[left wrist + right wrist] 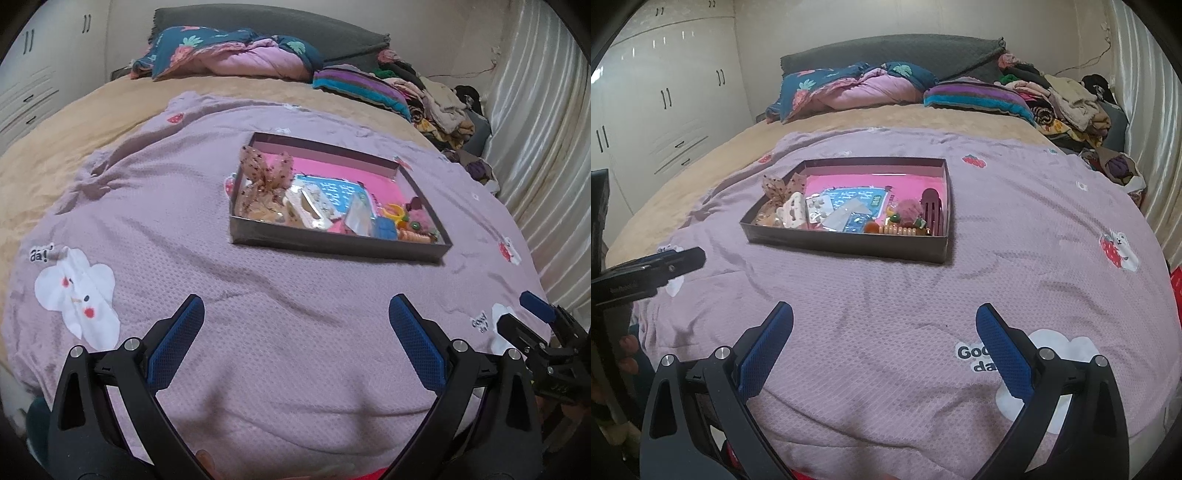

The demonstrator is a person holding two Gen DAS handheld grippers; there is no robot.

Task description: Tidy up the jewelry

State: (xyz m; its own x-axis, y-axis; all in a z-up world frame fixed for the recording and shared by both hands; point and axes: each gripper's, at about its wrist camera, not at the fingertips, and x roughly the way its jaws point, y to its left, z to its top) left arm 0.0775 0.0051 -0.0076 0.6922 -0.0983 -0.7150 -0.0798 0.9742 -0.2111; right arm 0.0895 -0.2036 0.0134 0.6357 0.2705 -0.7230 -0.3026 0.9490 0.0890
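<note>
Lilac blanket (pixel 886 295) on bed, jewelry box (pixel 849 242), white wardrobes (pixel 665 92), both hand-held grippers spread apart

Blanket (pixel 886 295), cloud patch (pixel 1056 350): "Goo… da…", rest hidden by the right hand-held gripper (pixel 884 314).
Blanket, second cloud patch (pixel 77 288): short word ending in "!", letters unclear.
Blue card (pixel 849 197) in box (pixel 846 240): print too small to read.

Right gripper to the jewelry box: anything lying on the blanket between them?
Nothing. In the right wrist view only bare lilac blanket lies between the open right gripper and the jewelry box.
</note>
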